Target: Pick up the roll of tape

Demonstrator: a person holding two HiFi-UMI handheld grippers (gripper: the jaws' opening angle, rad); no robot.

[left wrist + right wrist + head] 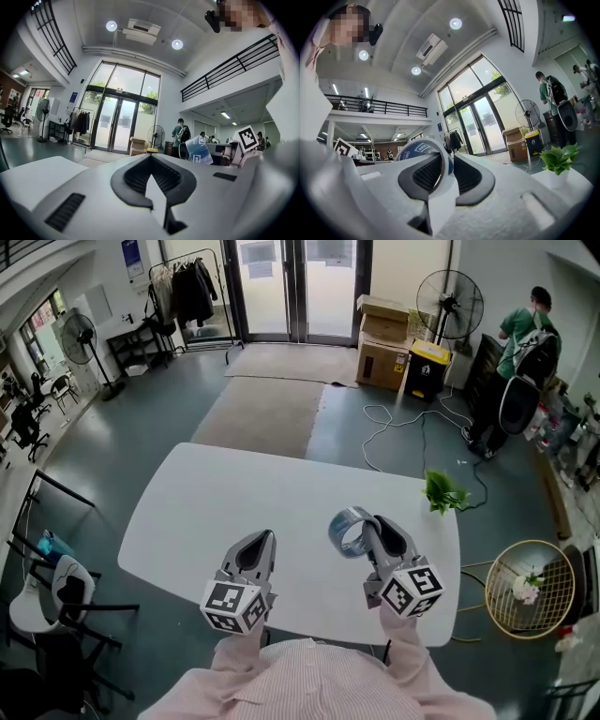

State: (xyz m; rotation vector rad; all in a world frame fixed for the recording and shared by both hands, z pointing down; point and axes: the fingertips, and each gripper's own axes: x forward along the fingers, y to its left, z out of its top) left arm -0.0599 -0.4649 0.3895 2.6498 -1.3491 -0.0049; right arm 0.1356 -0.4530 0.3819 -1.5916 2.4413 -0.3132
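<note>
The roll of tape is in the right hand-held gripper, which holds it over the white desk, and I judge that the roll hangs free of the surface. In the right gripper view the jaws are narrow and press on the wall of the ring: one pad stands inside the hole and the other outside, so the roll of tape sticks out to one side of the right hand-held gripper, with its blue printed core visible behind the pad. The left hand-held gripper is beside it, apart from the roll; in its own view the left hand-held gripper has its jaws together at the tips, with nothing between them. I think the roll is light, and it looks to be a thin ring. The core probably gives it some stiffness, but a hard squeeze could bend such a thin wall. The outer tape looks smooth and glossy, so it may slip. Because it is held at one place on the wall, it could swing around the pads. To take hold through the hole, across the wall, seems the sensible place.
</note>
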